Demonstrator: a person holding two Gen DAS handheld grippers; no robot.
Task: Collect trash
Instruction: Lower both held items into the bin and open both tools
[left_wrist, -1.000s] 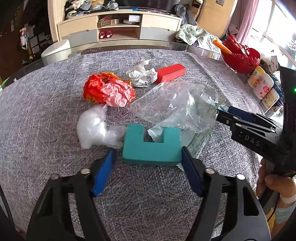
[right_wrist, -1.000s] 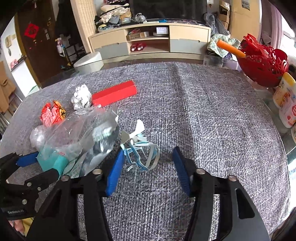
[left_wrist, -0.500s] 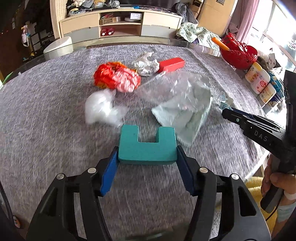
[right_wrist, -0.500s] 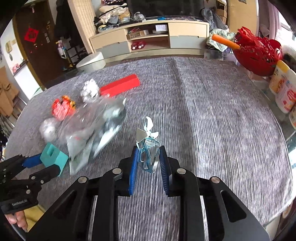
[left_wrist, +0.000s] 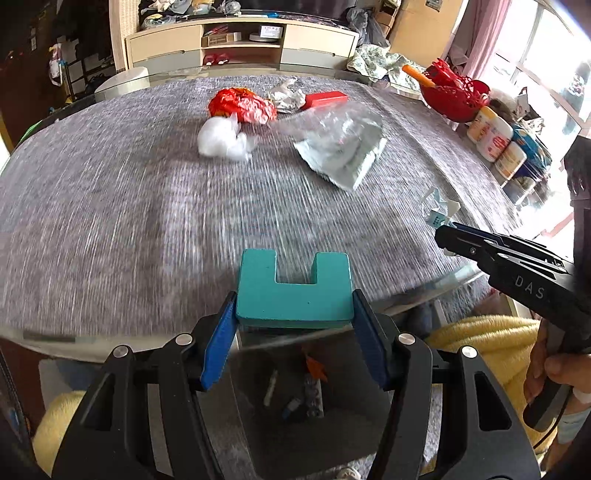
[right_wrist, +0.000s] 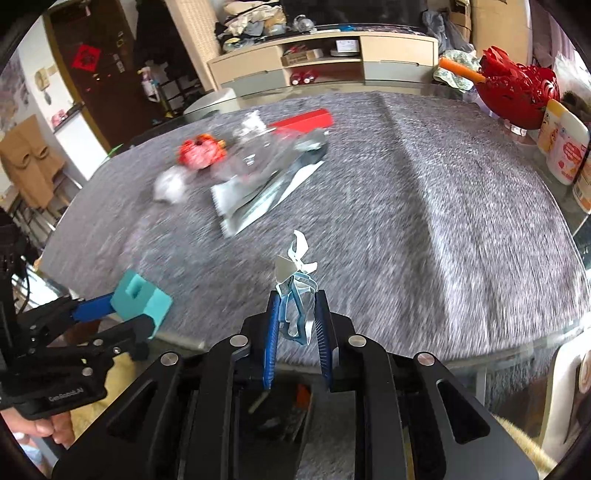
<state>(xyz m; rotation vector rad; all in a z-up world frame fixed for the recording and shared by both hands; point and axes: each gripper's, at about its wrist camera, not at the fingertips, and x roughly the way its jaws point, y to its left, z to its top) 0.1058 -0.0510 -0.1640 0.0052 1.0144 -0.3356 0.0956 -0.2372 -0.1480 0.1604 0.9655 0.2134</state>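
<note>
Now, left claw (left_wrist: 293, 321): we have it clenched on the teal foam block (left_wrist: 293, 291), a squared U whose notch opens toward 12 o'clock; the blue pads press its two short sides, so its long axis runs 9 to 3 across the claw.
Right claw (right_wrist: 295, 325): we have it clenched on the crumpled blue-and-white wrapper (right_wrist: 297, 291), which stands up out of the pads toward 12 o'clock.
Bin (left_wrist: 291, 398): we see a dark container with a few scraps in it at 6 o'clock, directly below the teal foam block and just off the near rim of the bench (left_wrist: 92, 221); in the right wrist view it also shows at 6 o'clock under the wrapper.
Key relation: we judge both loads sit over or nearly over the bin, so the drop runs straight down; neither hand looks clearly nearer.
Still on the bench: the red crumpled wrapper (left_wrist: 242, 105), the white plastic wad (left_wrist: 223, 142), the foil ball (left_wrist: 286, 98), the red box (left_wrist: 325, 99) and the clear bag over a silvery pouch (left_wrist: 341, 147) lie around 12 to 1 o'clock, well apart from both claws.
Step in hand: we judge it to be the release into the bin, not yet done.
Caution: we note heavy motion blur, so exact alignment over the bin is uncertain.
</note>
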